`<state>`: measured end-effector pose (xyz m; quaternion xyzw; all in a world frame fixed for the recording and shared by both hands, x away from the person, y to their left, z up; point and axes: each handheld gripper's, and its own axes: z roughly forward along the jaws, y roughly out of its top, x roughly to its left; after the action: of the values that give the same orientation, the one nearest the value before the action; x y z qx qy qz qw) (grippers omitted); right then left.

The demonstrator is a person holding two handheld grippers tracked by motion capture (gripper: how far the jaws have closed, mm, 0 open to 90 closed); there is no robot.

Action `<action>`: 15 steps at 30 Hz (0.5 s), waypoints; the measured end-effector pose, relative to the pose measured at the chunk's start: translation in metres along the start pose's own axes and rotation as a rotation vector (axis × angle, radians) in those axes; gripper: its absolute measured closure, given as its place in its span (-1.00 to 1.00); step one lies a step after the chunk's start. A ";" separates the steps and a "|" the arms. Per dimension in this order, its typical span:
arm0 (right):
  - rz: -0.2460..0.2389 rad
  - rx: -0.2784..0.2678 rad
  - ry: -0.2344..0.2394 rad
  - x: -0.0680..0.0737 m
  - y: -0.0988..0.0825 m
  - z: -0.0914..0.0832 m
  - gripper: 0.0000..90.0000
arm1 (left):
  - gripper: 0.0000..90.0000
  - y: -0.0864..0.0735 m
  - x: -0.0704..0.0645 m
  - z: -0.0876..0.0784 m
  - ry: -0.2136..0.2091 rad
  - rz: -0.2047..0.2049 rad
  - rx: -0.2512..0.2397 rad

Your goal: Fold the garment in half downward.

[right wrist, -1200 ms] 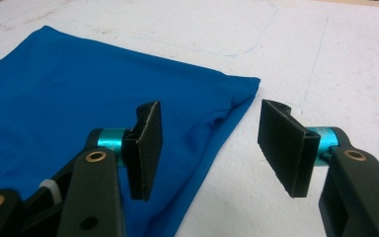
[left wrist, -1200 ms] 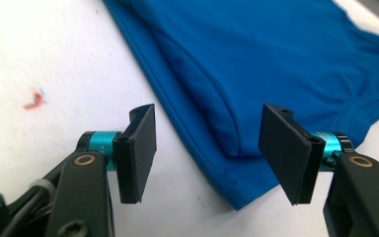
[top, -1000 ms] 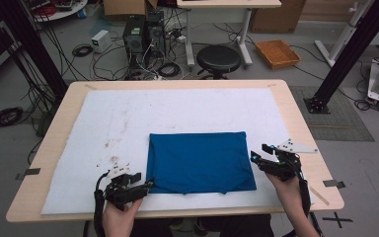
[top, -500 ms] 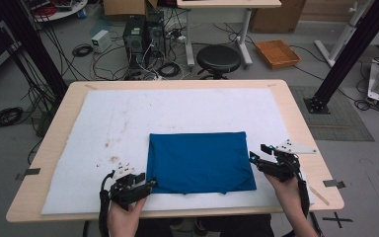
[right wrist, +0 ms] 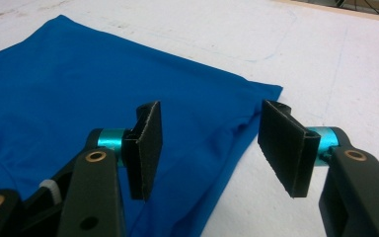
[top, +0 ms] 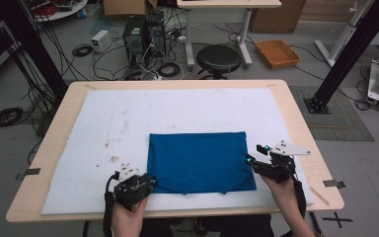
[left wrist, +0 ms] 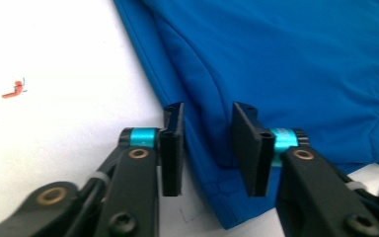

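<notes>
High view: folded blue fabric garment (top: 200,162) lies flat on white padded mat (top: 177,113), near the tabletop's front edge. Left gripper (top: 148,183) at its front-left corner, right gripper (top: 251,161) at its right edge.

Left gripper view: jaws just closing, narrow gap straddling the cloth's edge, not yet pinching.

Right gripper view: jaws wide, over the garment's edge.

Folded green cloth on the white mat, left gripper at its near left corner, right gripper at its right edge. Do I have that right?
Not quite: the folded cloth is blue, not green, as the high view shows. The rest holds: it lies on the white mat, with the left gripper at its near left corner, jaws just closing around the edge, and the right gripper at its right edge.
</notes>
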<state>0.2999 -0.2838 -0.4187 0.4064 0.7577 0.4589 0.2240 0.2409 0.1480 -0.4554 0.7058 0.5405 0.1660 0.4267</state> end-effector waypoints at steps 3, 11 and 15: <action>-0.005 -0.005 0.012 0.005 0.002 0.002 -0.05 | 0.73 -0.001 -0.004 0.002 -0.001 0.015 -0.002; -0.038 -0.006 0.074 0.024 0.022 0.021 0.00 | 0.84 0.000 -0.005 0.002 0.002 0.010 -0.005; -0.028 -0.004 0.119 0.036 0.035 0.043 0.01 | 0.84 0.000 -0.004 0.002 -0.001 0.009 -0.007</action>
<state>0.3245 -0.2233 -0.4073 0.3676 0.7743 0.4805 0.1856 0.2409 0.1436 -0.4562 0.7069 0.5366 0.1691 0.4287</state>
